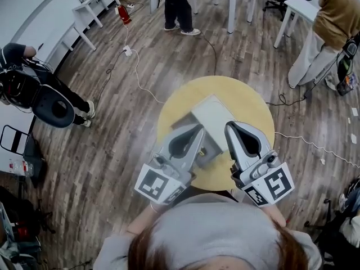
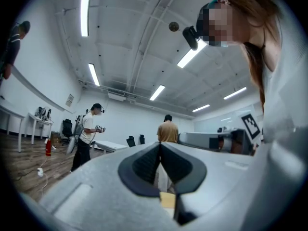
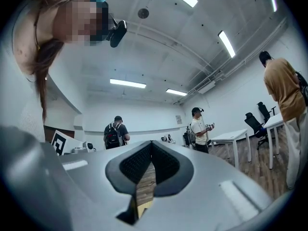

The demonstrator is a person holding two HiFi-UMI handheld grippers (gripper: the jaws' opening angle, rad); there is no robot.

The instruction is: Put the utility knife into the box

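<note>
Table [image 1: 253, 106], round: a box [image 1: 214, 117] is being carried at its middle. Left hand-held gripper [image 1: 198, 131] and right hand-held gripper [image 1: 230, 128]: both are being held pressed together, empty, above the box's near side. Utility knife: not being shown in any view, so whether it is already boxed cannot be told.

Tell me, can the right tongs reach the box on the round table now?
Probably yes. The right tongs hang over the table, close to the box, and nothing shows in the way. They are shut and empty.
</note>
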